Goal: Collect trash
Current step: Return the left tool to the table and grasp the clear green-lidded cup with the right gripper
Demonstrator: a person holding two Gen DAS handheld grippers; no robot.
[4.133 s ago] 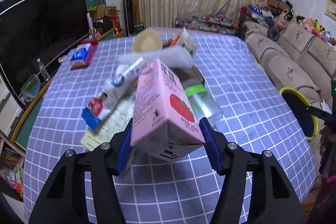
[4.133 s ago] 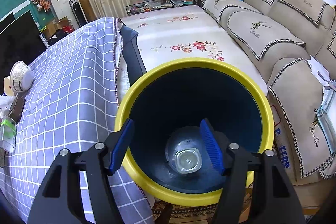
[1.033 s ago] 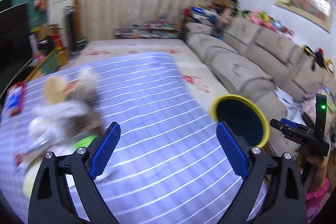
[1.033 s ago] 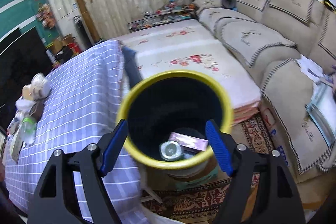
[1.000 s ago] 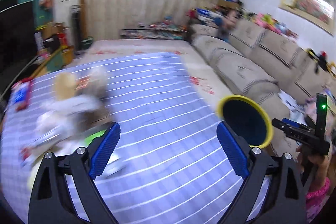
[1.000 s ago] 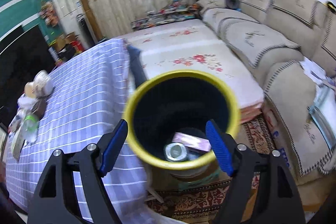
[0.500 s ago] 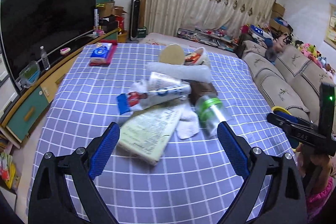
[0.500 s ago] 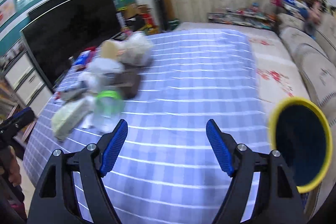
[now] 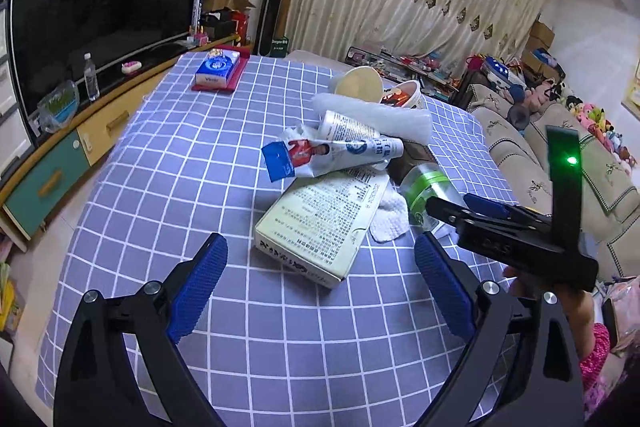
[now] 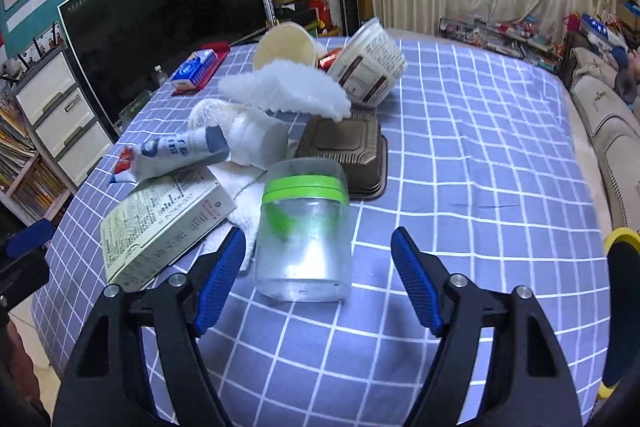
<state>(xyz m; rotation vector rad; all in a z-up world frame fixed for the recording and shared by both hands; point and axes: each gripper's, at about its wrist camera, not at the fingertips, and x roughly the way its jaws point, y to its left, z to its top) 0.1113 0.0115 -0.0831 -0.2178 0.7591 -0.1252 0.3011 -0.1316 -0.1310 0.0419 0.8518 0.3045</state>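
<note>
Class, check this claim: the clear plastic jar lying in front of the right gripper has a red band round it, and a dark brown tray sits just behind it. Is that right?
Not quite. In the right wrist view the band round the clear plastic jar is green, not red. The rest holds: the jar lies in front of the right gripper, with the dark brown tray just behind it.

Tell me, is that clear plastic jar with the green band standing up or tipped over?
Tipped over. The clear plastic jar with the green band lies on its side on the checked tablecloth.
</note>
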